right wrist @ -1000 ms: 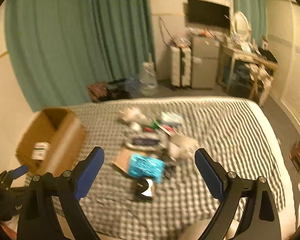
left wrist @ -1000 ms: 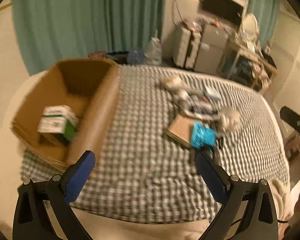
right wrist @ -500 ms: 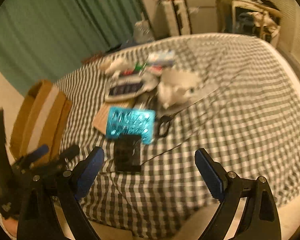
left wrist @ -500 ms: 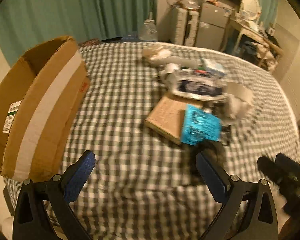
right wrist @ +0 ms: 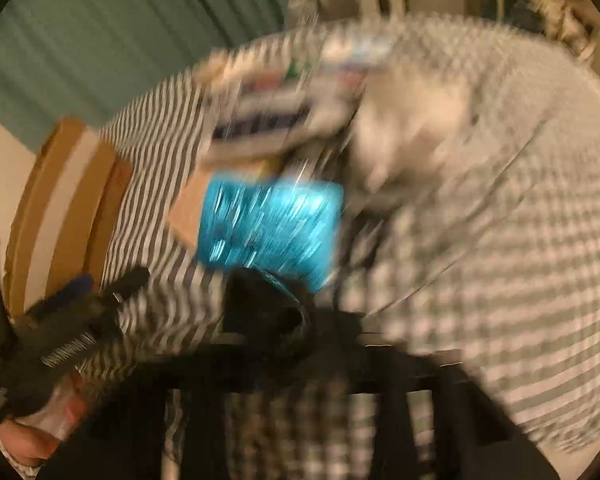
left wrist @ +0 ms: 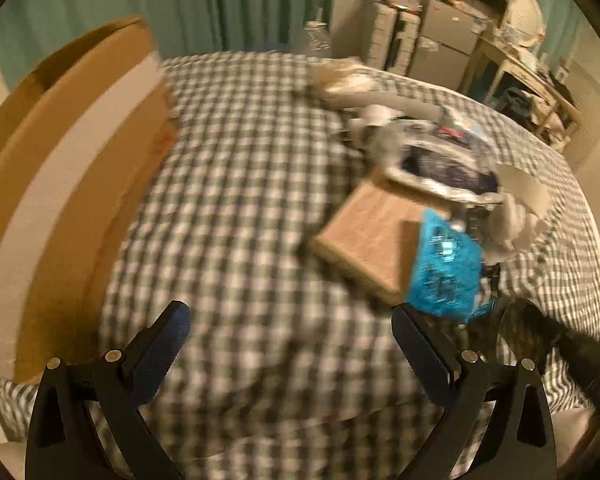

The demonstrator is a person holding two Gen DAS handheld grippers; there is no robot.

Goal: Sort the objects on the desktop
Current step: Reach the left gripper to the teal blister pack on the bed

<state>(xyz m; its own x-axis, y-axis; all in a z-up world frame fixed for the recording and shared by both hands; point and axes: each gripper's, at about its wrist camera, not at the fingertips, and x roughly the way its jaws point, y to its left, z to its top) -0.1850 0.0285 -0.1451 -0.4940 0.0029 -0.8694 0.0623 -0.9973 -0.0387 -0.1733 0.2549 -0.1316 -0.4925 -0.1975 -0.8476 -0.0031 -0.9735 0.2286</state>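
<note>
Clutter (left wrist: pixel 440 184) sits heaped on the checked cloth (left wrist: pixel 240 208), a blue packet (left wrist: pixel 444 272) at its near edge and the cardboard box (left wrist: pixel 60 184) well apart. Your left gripper (left wrist: pixel 290 344) hangs wide apart over bare cloth; your right gripper's (right wrist: pixel 284 320) jaws are closing onto a dark object (right wrist: pixel 260 304) just below the packet, though blur hides any contact

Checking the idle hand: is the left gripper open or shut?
Open: the left gripper has its blue pads spread wide above the checked cloth, with nothing between them.
</note>
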